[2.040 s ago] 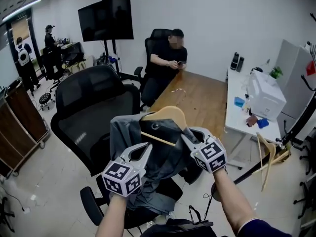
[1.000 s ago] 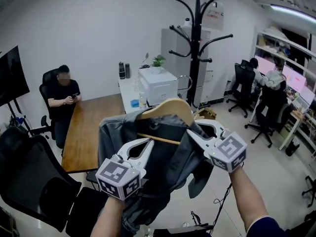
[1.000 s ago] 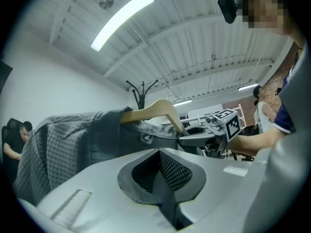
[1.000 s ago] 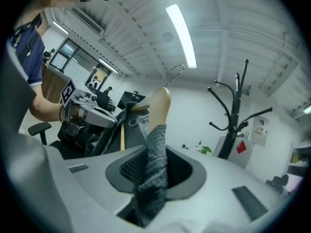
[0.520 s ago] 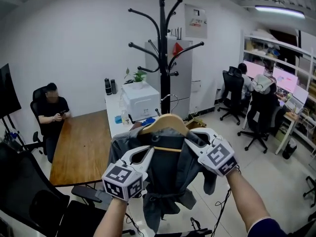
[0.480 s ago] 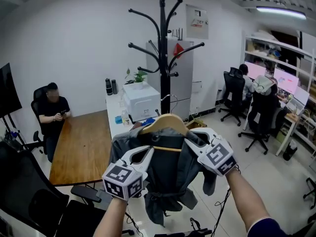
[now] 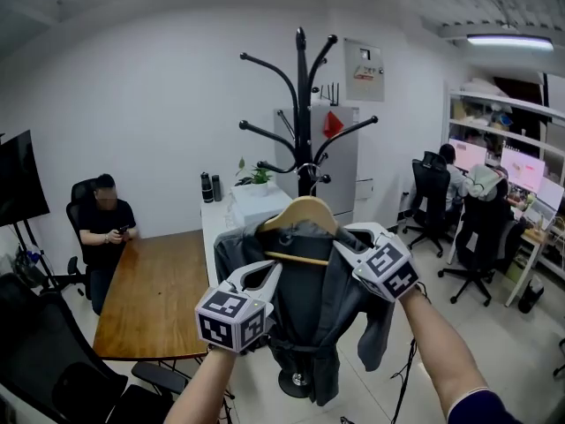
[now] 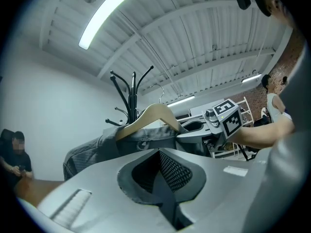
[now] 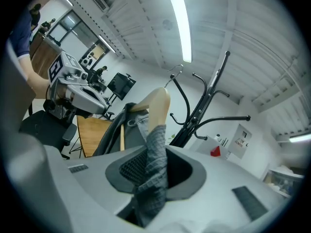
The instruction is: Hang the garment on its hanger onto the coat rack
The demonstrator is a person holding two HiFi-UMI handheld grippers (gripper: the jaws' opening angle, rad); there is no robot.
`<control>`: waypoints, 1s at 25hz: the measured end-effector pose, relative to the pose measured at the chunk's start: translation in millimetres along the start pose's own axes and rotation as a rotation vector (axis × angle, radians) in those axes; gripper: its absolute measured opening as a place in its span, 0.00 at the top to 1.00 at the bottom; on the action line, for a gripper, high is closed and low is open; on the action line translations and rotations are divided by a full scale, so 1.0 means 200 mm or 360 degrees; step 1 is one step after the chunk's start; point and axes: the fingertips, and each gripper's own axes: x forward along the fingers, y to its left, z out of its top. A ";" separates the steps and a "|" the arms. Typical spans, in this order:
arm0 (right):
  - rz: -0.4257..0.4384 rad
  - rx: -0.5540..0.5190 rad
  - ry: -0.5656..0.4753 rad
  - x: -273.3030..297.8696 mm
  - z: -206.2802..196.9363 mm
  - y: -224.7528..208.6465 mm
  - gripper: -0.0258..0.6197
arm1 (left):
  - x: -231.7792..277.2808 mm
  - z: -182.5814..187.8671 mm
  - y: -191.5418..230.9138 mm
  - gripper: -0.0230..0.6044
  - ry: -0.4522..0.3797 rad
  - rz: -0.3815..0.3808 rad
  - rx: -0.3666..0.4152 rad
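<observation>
Head view: the coat rack (image 7: 303,104), further off a second ago, now stands dead ahead, just beyond my left gripper (image 7: 272,270) and right gripper (image 7: 342,237), so the hanger (image 7: 302,212) is nearly within hooking reach. Left gripper view: my jaws are pinched narrow on what looks like a dark fold of the garment (image 8: 92,149), the hanger just past them. Right gripper view: my jaws clamp the garment's grey cloth at the hanger's end, the coat rack rising beyond.
</observation>
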 end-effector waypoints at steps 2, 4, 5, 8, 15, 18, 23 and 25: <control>-0.0025 0.0006 0.0020 0.07 0.06 -0.08 0.79 | 0.05 0.07 0.02 0.98 -0.0026 -0.0048 0.0008; -0.0051 0.0015 0.0046 0.15 0.12 -0.17 0.79 | 0.09 0.12 0.04 0.98 -0.0030 -0.0090 0.0036; -0.0066 0.0017 0.0057 0.19 0.15 -0.21 0.79 | 0.10 0.13 0.05 0.98 -0.0025 -0.0098 0.0060; -0.0094 0.0046 0.0086 0.30 0.22 -0.31 0.79 | 0.14 0.17 0.09 0.98 -0.0015 -0.0109 0.0083; -0.0085 0.0142 0.0211 0.54 0.21 -0.32 0.79 | 0.19 0.17 0.24 0.98 -0.0006 -0.0101 0.0053; -0.0083 0.0194 0.0238 0.59 0.18 -0.30 0.79 | 0.18 0.16 0.27 0.98 -0.0009 -0.0098 0.0058; -0.0091 0.0207 0.0286 0.67 0.18 -0.29 0.79 | 0.15 0.12 0.34 0.98 -0.0013 -0.0088 0.0036; -0.0087 0.0193 0.0329 0.69 0.13 -0.27 0.79 | 0.15 0.10 0.34 0.98 -0.0010 -0.0094 0.0024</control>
